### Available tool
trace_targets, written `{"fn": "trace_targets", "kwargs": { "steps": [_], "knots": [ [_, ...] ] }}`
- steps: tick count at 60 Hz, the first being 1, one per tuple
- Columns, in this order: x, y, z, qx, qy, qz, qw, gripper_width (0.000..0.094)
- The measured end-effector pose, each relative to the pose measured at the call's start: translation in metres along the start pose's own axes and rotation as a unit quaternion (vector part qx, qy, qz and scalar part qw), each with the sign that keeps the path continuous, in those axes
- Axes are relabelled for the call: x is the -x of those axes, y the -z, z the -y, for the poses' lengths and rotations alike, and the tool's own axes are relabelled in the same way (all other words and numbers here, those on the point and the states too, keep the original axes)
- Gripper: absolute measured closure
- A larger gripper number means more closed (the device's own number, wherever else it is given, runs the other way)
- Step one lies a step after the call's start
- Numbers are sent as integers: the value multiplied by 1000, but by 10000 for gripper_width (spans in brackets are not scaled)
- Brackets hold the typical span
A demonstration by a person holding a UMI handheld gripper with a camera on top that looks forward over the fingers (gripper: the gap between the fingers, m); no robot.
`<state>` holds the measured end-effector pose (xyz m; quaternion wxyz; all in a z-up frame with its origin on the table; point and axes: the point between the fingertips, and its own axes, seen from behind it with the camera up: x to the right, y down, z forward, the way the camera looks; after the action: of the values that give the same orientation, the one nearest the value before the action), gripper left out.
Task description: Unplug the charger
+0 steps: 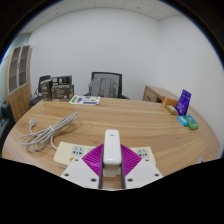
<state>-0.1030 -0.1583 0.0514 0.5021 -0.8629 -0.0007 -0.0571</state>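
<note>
A white charger (pixel 112 152) stands upright between my gripper's (pixel 112 170) purple pads (pixel 94 160), and both fingers press on its sides. Its lower end sits at a cream power strip (pixel 75 152) that lies across the wooden table (pixel 130 120) just behind my fingers. A bundle of white cable (pixel 52 131) runs from the strip's left end across the table.
A black office chair (pixel 103 85) stands behind the table's far edge. Papers (pixel 85 100) and dark boxes (pixel 55 88) lie at the far left. A purple card (pixel 184 100) and small blue-green items (pixel 188 121) sit at the right. A wooden cabinet (pixel 157 95) stands behind.
</note>
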Motion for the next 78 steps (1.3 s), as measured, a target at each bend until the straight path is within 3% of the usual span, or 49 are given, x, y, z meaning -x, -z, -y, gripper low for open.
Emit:
{"fn": "trace_targets", "kwargs": {
  "steps": [11, 22, 31, 33, 38, 44, 57, 64, 67, 71, 78],
  "knots": [
    [2, 1, 1, 10, -24, 23, 999, 780],
    [2, 2, 14, 21, -27, 38, 999, 790],
    [-24, 67, 191, -181, 9, 36, 983, 792],
    [-33, 79, 230, -208, -1, 46, 977, 791],
    [-58, 79, 252, -219, -48, 64, 972, 790],
    [-101, 57, 226, -187, -79, 56, 978, 787],
    [-164, -22, 40, 10, -146, 35, 989, 748],
    [-183, -32, -19, 51, -189, 41, 980, 720],
    [-190, -29, -18, 42, -214, 52, 975, 711],
    [-204, -28, -26, 44, -225, 54, 972, 636],
    [-234, -26, -53, 81, -215, 24, 973, 359]
  ]
}}
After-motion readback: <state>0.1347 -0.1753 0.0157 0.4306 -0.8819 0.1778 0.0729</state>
